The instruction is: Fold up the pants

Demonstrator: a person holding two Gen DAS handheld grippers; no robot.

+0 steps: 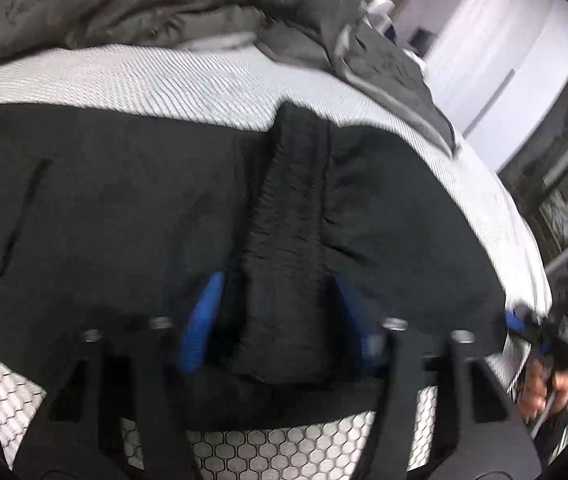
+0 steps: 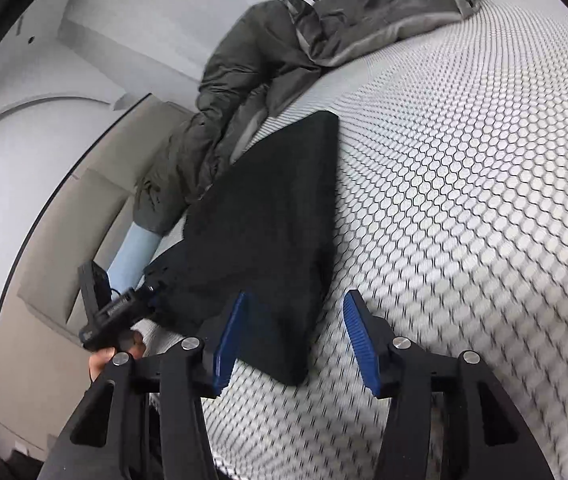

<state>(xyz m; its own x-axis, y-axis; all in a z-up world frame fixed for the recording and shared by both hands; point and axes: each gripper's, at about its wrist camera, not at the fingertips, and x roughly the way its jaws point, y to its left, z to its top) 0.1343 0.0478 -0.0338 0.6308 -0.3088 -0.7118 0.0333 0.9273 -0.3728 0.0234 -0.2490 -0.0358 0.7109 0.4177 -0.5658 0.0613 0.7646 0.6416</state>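
Note:
Black pants [image 1: 124, 208] lie folded on the hexagon-patterned bed sheet [image 1: 164, 76]. My left gripper [image 1: 274, 316] is shut on a raised bunch of their ruched waistband [image 1: 287, 220], which fills the gap between the blue pads. In the right wrist view the pants [image 2: 268, 216] form a long flat wedge. Its near corner lies between the jaws of my right gripper [image 2: 293, 336], which stands open. The left pad [image 2: 228, 336] sits at the cloth, while the right pad [image 2: 359, 340] hangs over bare sheet [image 2: 463, 200]. The left gripper [image 2: 152, 292] shows at the pants' left edge, held by a hand [image 2: 100, 360].
A crumpled grey-green duvet [image 1: 144, 4] is heaped along the far side of the bed [image 2: 244, 72]. A light blue pillow [image 2: 132, 248] lies under its end. A white wall and cabinet [image 1: 503, 40] stand beyond the bed's edge. The other hand [image 1: 539, 392] appears at the right.

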